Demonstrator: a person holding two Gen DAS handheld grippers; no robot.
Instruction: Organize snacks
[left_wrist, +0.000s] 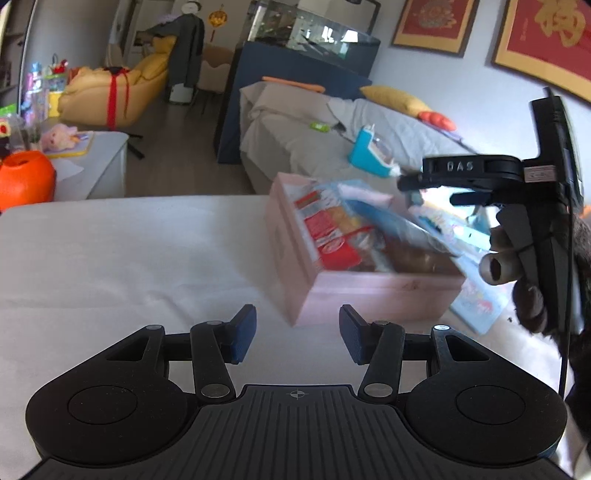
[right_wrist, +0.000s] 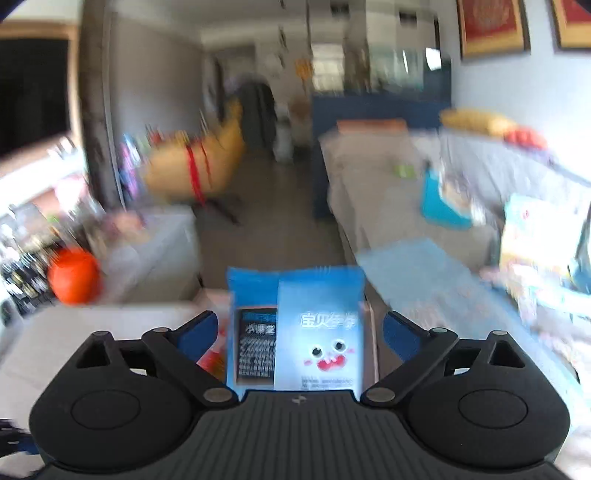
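A pink box (left_wrist: 369, 295) stands on the white table (left_wrist: 129, 258), packed with snack packets, among them a red one (left_wrist: 332, 236). My left gripper (left_wrist: 297, 334) hovers open just in front of the box with nothing between its blue pads. My right gripper (left_wrist: 428, 192), held by a gloved hand (left_wrist: 517, 258), is above the box's far right side. In the right wrist view my right gripper (right_wrist: 299, 332) stands wide open. A blue snack packet (right_wrist: 317, 332) with a cartoon face stands upright between its fingers, with a gap to each pad. The pink box (right_wrist: 369, 314) shows behind it.
A colourful flat packet (left_wrist: 476, 306) lies right of the box. Beyond the table is a grey-covered sofa (left_wrist: 295, 140) with a teal toy (left_wrist: 365, 151). An orange container (left_wrist: 26, 177) and a low white side table (left_wrist: 99, 166) are at the left.
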